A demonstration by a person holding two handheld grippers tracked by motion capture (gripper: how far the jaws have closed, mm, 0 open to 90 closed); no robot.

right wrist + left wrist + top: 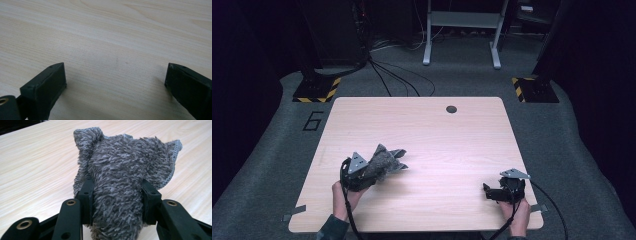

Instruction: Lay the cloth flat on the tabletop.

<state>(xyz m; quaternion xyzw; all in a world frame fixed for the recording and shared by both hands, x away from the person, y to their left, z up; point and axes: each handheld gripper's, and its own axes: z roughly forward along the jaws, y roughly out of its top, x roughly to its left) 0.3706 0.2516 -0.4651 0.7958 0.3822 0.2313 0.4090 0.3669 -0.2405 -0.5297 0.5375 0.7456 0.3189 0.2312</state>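
Left hand-held gripper (pixel 117 195) clamping grey cloth (pixel 125 165), table (pixel 437 130)

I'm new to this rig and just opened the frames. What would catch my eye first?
The fluffy grey cloth stands out most: it is bunched and clamped in the left claw at the near left of the wooden table. Across from it, the right claw sits open over bare wood near the table's right edge, holding nothing.

Hand-held gripper (pixel 117 195) clamping grey fluffy cloth (pixel 125 165), wooden table (pixel 37 157) beneath
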